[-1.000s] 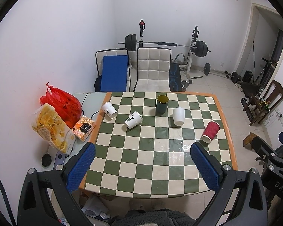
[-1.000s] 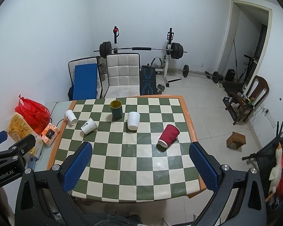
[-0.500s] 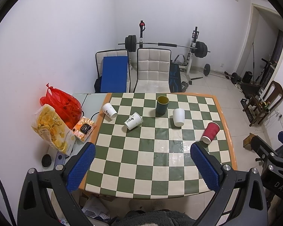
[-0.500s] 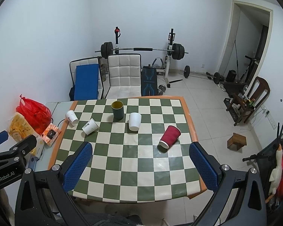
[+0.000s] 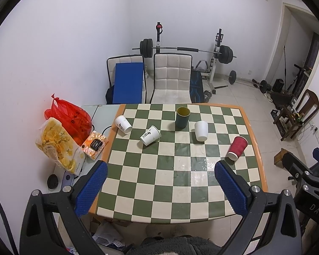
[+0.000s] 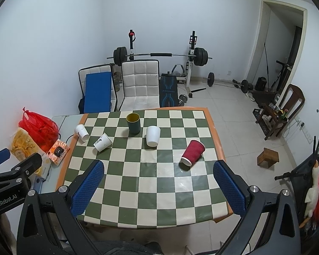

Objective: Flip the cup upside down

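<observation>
Several cups sit on the checkered table (image 5: 180,182). A dark green cup (image 5: 182,117) stands upright with its mouth up. A plain white cup (image 5: 201,131) stands next to it, wide end up. A red ribbed cup (image 5: 237,148) lies on its side near the right edge. Two printed white paper cups (image 5: 150,135) (image 5: 123,125) lie on their sides at the left. The same cups show in the right wrist view: green (image 6: 133,122), white (image 6: 152,136), red (image 6: 192,152). My left gripper (image 5: 160,189) and right gripper (image 6: 158,188) are open, empty, high above the near table edge.
A red bag (image 5: 69,116), a snack bag (image 5: 57,144) and a small box (image 5: 95,145) sit on a side table at the left. Two chairs (image 5: 171,78) stand behind the table, with a barbell rack (image 5: 185,50) beyond. A wooden chair (image 6: 280,110) stands at the right.
Both grippers have drifted slightly; the table and cups sit a little lower in the views. No cup has moved.
</observation>
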Tool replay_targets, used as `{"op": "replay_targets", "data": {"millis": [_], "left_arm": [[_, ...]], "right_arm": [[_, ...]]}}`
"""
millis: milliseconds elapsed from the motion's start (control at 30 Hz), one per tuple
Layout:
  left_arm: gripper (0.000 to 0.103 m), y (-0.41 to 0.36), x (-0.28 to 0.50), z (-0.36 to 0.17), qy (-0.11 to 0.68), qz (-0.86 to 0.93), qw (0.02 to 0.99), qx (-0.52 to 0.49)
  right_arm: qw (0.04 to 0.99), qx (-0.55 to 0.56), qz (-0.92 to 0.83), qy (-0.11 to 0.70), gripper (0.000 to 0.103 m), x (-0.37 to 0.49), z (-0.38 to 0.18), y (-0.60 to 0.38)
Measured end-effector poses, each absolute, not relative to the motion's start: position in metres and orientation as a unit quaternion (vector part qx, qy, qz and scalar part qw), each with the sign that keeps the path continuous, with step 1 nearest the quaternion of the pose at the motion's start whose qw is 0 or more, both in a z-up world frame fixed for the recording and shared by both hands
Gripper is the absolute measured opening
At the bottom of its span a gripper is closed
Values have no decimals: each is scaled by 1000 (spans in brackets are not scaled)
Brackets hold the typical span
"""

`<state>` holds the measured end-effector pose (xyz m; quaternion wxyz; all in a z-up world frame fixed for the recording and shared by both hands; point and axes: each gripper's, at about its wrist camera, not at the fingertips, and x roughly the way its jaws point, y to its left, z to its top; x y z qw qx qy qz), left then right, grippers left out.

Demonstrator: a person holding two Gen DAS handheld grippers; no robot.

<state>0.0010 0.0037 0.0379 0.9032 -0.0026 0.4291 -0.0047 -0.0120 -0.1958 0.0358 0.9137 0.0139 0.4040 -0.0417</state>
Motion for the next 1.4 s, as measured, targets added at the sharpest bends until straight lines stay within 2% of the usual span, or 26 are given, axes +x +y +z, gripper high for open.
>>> {"op": "replay_targets", "data": {"millis": [267,433,800,1400], "left_arm": [[103,3,1,36,429,-3,903,-4],[103,3,7,25,425,13,905,-4],[103,-11,81,-79,477,69,876,35],[103,-20,239,-205,532,30,844,61]], "right_arm": [[913,19,-36,407,103,-7,35,-189],[908,41,-39,415,103,3,15,-197],[870,37,-47,489,103,75,-96,-231],[797,82,-90,592,103,227,-277,-254]]}}
